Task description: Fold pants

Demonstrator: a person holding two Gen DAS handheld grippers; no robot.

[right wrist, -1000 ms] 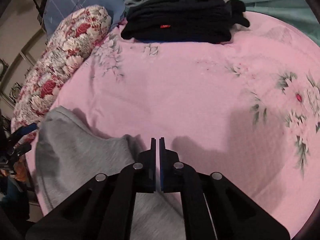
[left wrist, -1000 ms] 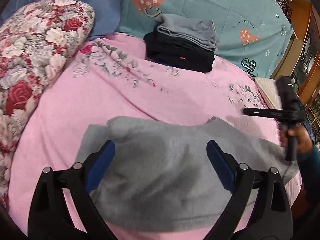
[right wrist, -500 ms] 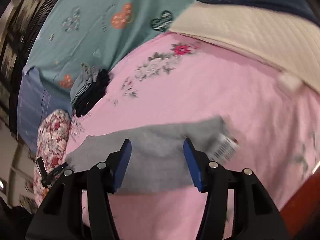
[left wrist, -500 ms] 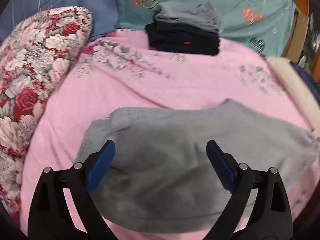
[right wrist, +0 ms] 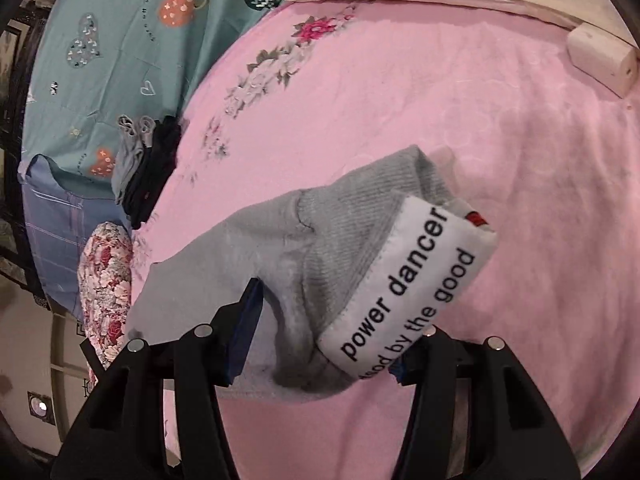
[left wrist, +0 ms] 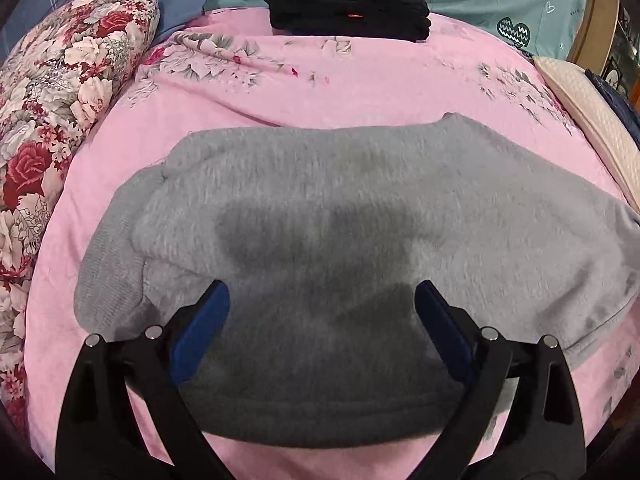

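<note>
Left wrist view: my left gripper is hovering over the grey pants, jaws spread.
My right gripper jaws are standing half-spread around the labelled waistband, not pinching.

Readable text: one cloth label

White label on the grey pants: "power dancer", below it partly hidden "…by the good".

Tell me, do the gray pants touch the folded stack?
Apart. Left wrist view: bare pink sheet lies between the gray pants and the folded stack.
</note>
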